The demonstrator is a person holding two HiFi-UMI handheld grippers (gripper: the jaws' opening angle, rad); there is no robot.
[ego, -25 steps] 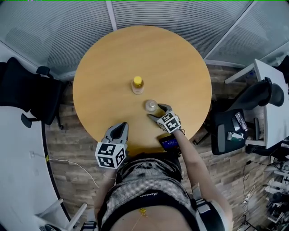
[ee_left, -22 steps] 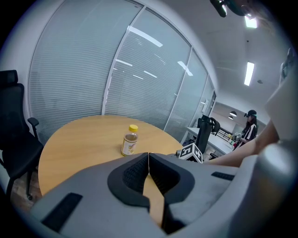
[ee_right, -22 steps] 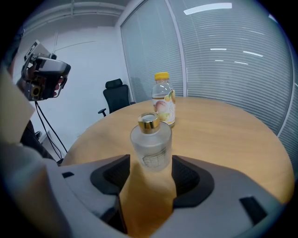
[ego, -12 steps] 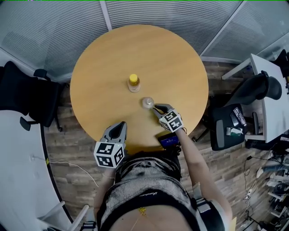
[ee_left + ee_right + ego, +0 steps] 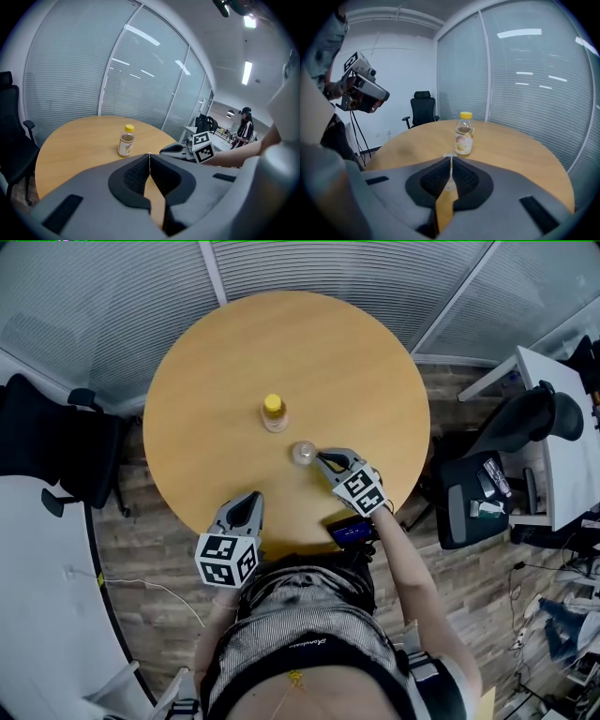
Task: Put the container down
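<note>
Head view: container standing on table
Right gripper, jaws just closed, empty, beside container; left gripper pressed together, farther off

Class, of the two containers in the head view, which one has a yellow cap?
The bottle near the middle of the table; the clear container by the right gripper shows none.

Head view steeply down; gripper views low, sharing bottle.
</note>
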